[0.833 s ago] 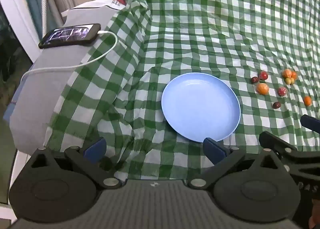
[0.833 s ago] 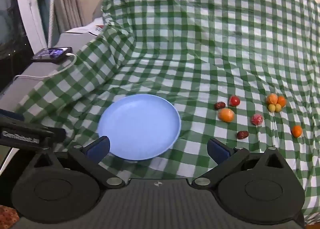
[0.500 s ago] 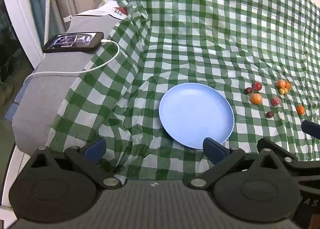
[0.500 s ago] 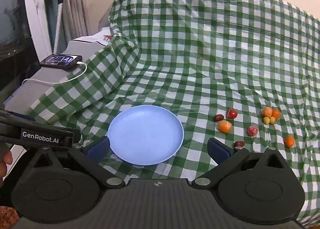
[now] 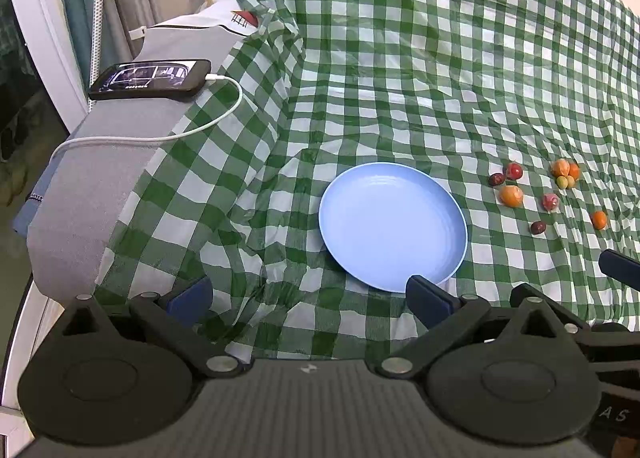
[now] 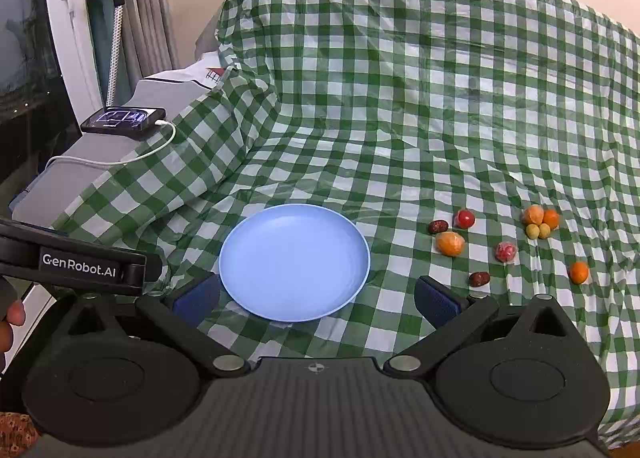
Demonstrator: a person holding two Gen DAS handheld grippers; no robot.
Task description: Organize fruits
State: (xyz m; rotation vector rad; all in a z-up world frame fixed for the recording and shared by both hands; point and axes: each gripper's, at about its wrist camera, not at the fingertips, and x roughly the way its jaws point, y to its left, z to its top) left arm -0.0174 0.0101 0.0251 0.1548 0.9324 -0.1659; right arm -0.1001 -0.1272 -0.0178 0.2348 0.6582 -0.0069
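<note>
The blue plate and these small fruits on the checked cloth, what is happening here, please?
A person holds a claw in each hand over a green checked cloth. The blue plate is empty. The small fruits all lie scattered on the cloth to its right. The left claw and the right claw are both open and hold nothing, so no fruit is sorted yet.

Green-and-white checked cloth (image 6: 400,106), creased, draped over the whole surface. Black phone (image 5: 150,79) with lit screen lying flat on grey padded ledge (image 5: 100,178) at left; white cable (image 5: 200,126) plugged in, trailing over ledge. Curtains (image 6: 148,6) behind.
</note>
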